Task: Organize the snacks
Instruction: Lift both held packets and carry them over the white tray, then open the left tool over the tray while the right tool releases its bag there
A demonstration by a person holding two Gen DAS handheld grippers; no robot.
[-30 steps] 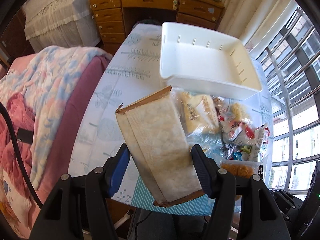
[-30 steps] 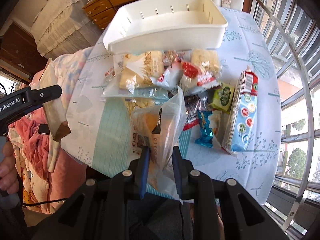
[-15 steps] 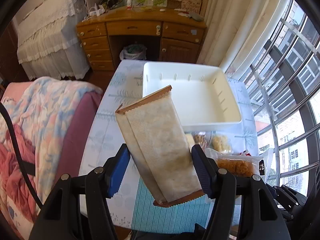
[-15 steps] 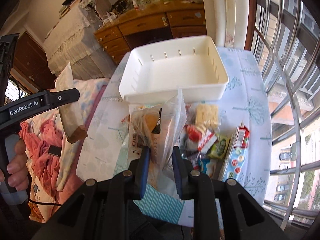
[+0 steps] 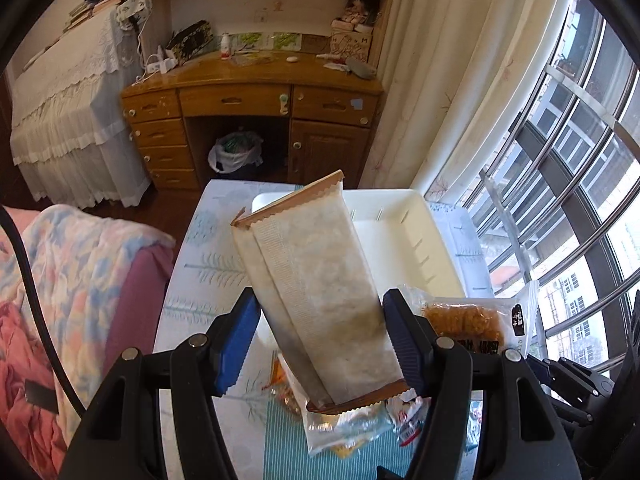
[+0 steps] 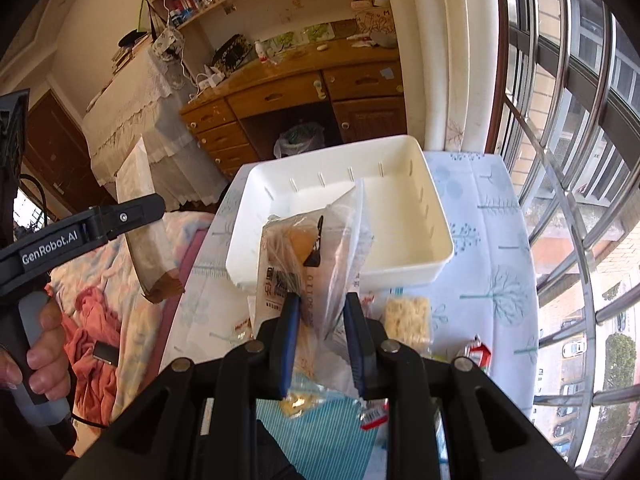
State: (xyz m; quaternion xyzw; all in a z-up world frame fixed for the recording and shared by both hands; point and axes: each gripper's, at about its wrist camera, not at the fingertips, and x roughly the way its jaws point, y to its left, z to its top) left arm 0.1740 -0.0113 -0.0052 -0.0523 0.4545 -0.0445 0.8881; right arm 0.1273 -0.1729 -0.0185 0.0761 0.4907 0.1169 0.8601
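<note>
Nearest, the left tongs [image 5: 318, 340] clamp a long paper-wrapped pack [image 5: 316, 292] across its lower half; it looks light and fairly stiff, best held at mid-body as now. The right tongs [image 6: 318, 336] pinch a clear crinkly bag [image 6: 316, 248] by its film; soft, slippery, contents likely brittle, so a gentle hold near the seam suits it. Below lie loose snacks [image 6: 408, 316] on the counter [image 6: 492, 240]. Farther off, the white bin [image 6: 400, 200] sits empty. Compared with a second ago, both packs have risen off the counter and hang closer to the bin; the far desk [image 5: 252, 100] now shows.
</note>
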